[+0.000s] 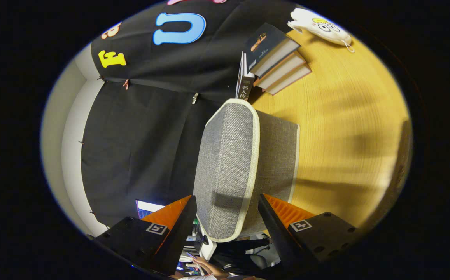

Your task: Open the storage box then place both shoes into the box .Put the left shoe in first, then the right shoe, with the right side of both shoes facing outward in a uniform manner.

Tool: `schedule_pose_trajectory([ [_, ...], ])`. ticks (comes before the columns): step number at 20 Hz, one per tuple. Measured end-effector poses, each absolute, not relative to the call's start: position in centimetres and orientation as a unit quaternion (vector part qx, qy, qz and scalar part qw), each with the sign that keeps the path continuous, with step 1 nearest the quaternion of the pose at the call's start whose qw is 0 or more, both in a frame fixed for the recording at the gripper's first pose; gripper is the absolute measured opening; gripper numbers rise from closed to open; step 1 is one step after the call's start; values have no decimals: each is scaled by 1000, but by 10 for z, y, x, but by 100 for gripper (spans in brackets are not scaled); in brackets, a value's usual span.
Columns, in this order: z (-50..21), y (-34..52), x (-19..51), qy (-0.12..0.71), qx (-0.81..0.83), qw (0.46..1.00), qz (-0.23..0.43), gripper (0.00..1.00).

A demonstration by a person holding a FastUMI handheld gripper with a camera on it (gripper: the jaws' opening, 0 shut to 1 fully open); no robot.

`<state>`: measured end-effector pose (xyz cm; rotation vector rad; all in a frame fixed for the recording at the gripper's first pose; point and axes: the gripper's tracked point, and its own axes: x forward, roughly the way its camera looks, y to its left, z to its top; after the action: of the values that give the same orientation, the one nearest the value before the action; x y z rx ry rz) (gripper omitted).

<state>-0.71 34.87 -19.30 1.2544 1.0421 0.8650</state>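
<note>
Two fingers of the gripper [226, 217] are standing apart nearest the camera, one on each side of the near end of the grey fabric storage box [244, 163]. Its pale-edged lid [226, 167] is lying closed, so what is inside cannot be seen. Whether the fingers are touching the lid's edge or only flanking it is hard to tell; they are spread roughly as wide as the lid's end, and nothing else is sitting between them.

Everything is appearing rolled on its side, because the camera is tilted. That box is resting on a yellow wooden table [345, 128], which is filling the right of the scene. Beyond the box, at its far end, a stack of books [277, 58] is lying on the table, with one more book [245, 83] standing upright just beside the stack. Farther off, a white cartoon-faced toy [320, 25] is lying near the table's edge. Below the fingers, a person's hand [205, 264] is showing.
</note>
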Motion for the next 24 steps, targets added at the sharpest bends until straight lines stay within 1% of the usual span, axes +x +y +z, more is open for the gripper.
schedule_pose_trajectory([
  [2,-192,357,-6,450,573,576,371,98],
  [4,-195,362,-9,460,592,554,361,95],
  [6,-191,362,-12,461,618,516,373,60],
  [7,-181,358,-9,442,633,514,373,42],
  [9,-177,352,-7,416,632,539,370,7],
  [10,-169,350,-9,411,633,541,371,5],
  [16,-90,350,2,342,623,594,377,5],
  [18,-57,365,6,327,607,611,389,5],
  [21,-28,399,13,328,569,639,402,6],
  [24,-2,440,23,324,549,647,418,6],
])
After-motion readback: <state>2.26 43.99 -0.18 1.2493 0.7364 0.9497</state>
